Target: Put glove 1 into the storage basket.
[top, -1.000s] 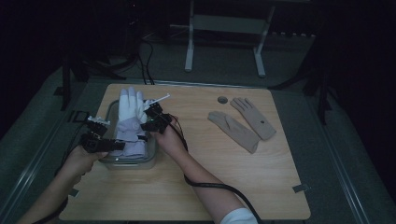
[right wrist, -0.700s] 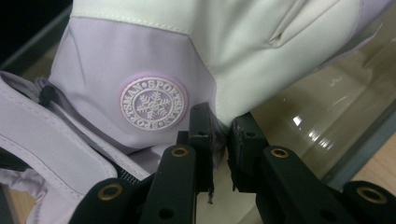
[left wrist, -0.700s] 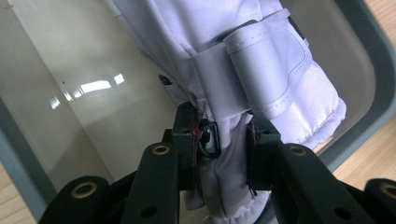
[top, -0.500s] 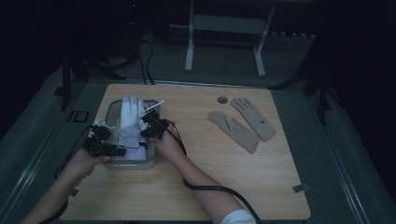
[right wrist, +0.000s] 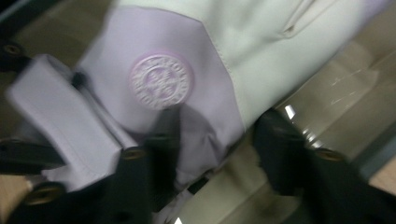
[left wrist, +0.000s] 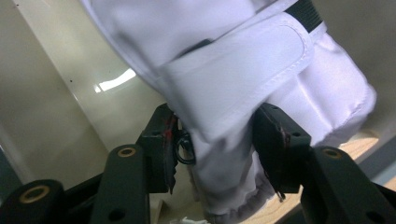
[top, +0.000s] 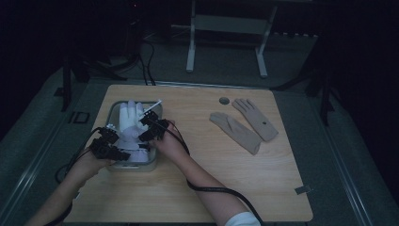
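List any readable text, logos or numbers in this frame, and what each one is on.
No text can be read.
Round embossed emblem on the white glove: lettering too blurred to read.
Tan gloves, clear bin and table: no markings visible.

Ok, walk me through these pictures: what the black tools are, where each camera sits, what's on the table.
A person sits at a wooden table with a hand-held two-jaw tool in each hand: the left gripper and the right gripper. One camera looks down from above; one rides on each gripper, looking along its black jaws. Both grippers are over a clear tray holding a white glove. Their jaws have just been opening, with the glove's cuff between them, apparently no longer pinched. Two tan gloves lie to the right, beside a small grey disc.
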{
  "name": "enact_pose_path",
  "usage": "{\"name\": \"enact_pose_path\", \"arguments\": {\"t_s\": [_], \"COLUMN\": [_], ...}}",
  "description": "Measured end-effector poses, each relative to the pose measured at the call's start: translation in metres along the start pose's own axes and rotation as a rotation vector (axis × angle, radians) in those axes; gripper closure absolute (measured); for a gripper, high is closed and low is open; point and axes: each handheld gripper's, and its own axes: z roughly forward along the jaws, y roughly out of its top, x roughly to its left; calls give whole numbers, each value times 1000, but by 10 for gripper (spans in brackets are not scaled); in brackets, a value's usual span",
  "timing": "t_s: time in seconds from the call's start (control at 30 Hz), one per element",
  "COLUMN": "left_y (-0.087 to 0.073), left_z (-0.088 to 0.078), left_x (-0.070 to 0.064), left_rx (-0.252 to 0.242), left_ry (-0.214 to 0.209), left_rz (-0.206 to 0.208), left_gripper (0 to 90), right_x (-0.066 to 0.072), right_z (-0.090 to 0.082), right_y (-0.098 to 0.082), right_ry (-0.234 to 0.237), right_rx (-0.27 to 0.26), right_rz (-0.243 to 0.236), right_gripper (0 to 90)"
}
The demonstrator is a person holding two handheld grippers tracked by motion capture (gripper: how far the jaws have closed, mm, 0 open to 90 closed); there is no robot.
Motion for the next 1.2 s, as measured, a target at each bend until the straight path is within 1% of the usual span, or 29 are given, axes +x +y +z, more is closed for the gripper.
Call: {"name": "enact_pose_path", "arguments": {"t_s": [0.03, 0.07, 0.13, 0.2, 0.23, 0.27, 0.3, 0.33, 0.37, 0.43, 0.5, 0.53, 0.57, 0.63, 0.7, 0.77, 0.87, 0.93, 1.0, 1.07, 1.2], "left_y": [0, -1, -2, -4, -5, -6, -8, -9, -11, -14, -16, -17, -18, -18, -17, -16, -11, -8, -4, 0, 7], "left_z": [0, 0, -1, -3, -4, -6, -9, -12, -16, -23, -30, -32, -35, -39, -42, -42, -40, -39, -38, -36, -32], "left_x": [0, 1, 1, 0, -1, -1, -2, -2, -1, 0, -1, -4, -7, -14, -20, -25, -32, -36, -41, -46, -60], "left_rx": [-9, -17, -41, -68, -79, -94, -113, -131, -152, -191, -225, -239, -255, -277, -294, -303, -303, -307, -311, -315, -324], "left_ry": [-7, -8, -24, -19, -20, -3, 16, 25, 26, 27, 7, -1, 1, -6, -20, -31, -36, -44, -48, -65, -78], "left_rz": [-9, -13, -27, -33, -41, -40, -38, -41, -58, -73, -80, -79, -71, -55, -48, -40, -22, -16, -5, 6, 39], "left_gripper": [496, 491, 466, 440, 418, 392, 364, 351, 351, 352, 352, 352, 357, 372, 372, 373, 376, 396, 396, 396, 396], "right_x": [0, -2, -5, -8, -9, -10, -11, -11, -12, -14, -14, -14, -13, -12, -12, -12, -15, -18, -21, -24, -31], "right_z": [-3, -6, -12, -19, -22, -26, -29, -32, -34, -39, -44, -47, -49, -53, -57, -60, -64, -67, -71, -75, -83], "right_y": [0, 1, 0, -1, -1, -2, -2, -3, -3, -5, -7, -8, -10, -12, -15, -18, -24, -28, -32, -36, -46], "right_ry": [-6, -1, 21, 29, 44, 55, 57, 66, 78, 82, 91, 97, 96, 81, 78, 71, 58, 56, 57, 48, 37], "right_rx": [-14, -15, -23, -45, -53, -66, -75, -77, -85, -102, -112, -118, -126, -140, -151, -159, -158, -156, -162, -169, -165], "right_rz": [-8, -1, 5, 7, 14, 21, 13, 10, 14, 20, 18, 13, 12, -8, -15, -20, -28, -28, -29, -28, -39], "right_gripper": [462, 415, 397, 349, 311, 281, 255, 194, 177, 186, 185, 185, 186, 185, 185, 181, 176, 176, 176, 176, 176]}}
